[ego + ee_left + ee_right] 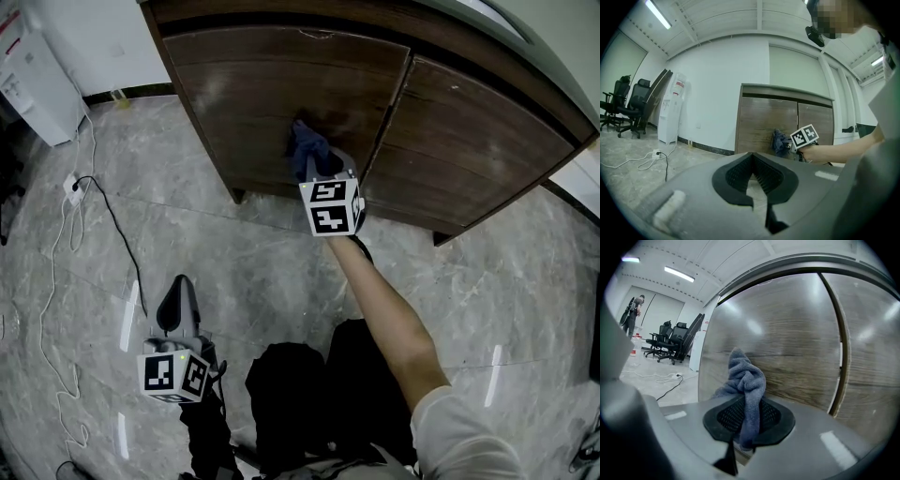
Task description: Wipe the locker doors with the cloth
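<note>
The locker (pixel 469 141) stood with both doors shut, so its inside was hidden. The right gripper (pixel 747 416) pinched the cloth (pixel 746 378), bunched against the left door (pixel 787 333). The left gripper (pixel 753 174), jaws pressed together on nothing, hung low over the floor (pixel 234 272). Only the right gripper view showed a distant standing person (pixel 632 310).

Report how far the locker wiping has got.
Done: the cloth is clamped in the right gripper. In hand: it sits against the left door, low and near the middle seam. Left: the right door is not being touched. No wiped streaks show on either door, so coverage cannot be judged. The left gripper hangs shut and empty.
</note>
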